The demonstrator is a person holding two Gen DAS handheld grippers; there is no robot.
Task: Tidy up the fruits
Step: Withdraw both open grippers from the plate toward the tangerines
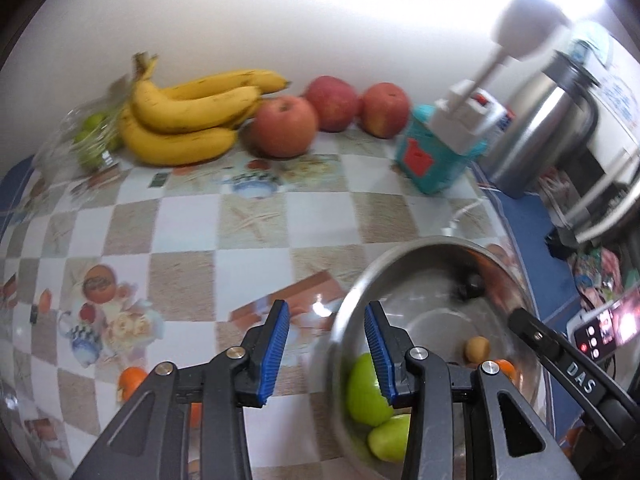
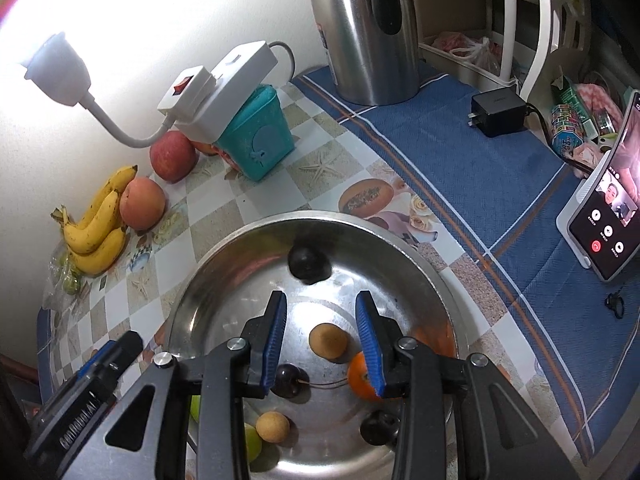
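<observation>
- The left gripper (image 1: 326, 350), with black arms and blue ribbed pads, was seen with its fingers spread apart and nothing gripped; the rim of a round stainless-steel bowl (image 1: 400, 256) lay in the gap between them.
- Two green oval fruits (image 1: 366, 390) were noted inside the bowl, just behind the right-hand pad in the left wrist view, touching one another.
- The right gripper (image 2: 322, 334) was observed above the bowl interior (image 2: 224, 264), its fingers likewise held apart with nothing pinched.
- A small tan round fruit (image 2: 328, 340) lay on the bowl floor in the gap between the pads, apart from both.
- An orange citrus fruit (image 2: 360, 376) was partly covered by the right-hand pad; contact could not be determined.
- A dark cherry with a stem (image 2: 289, 380) sat beside the left-hand pad, and a second tan round fruit (image 2: 272, 427) lay nearer the camera.
- Two dark round items (image 2: 309, 264) were recorded, one at the far side of the bowl and one at the near side; they were possibly plums, the view being poor.
- A bunch of yellow bananas (image 1: 188, 116) and three red apples (image 1: 285, 126) were lined along the white wall on the checked tablecloth (image 1: 256, 220).
- A clear bag of small green fruits (image 1: 90, 140) rested just beside the bananas.
- A teal plastic box (image 1: 434, 160), carrying a white power strip (image 2: 218, 88), stood near the apples.
- A steel kettle (image 2: 364, 28) stood on blue cloth (image 2: 460, 152).
</observation>
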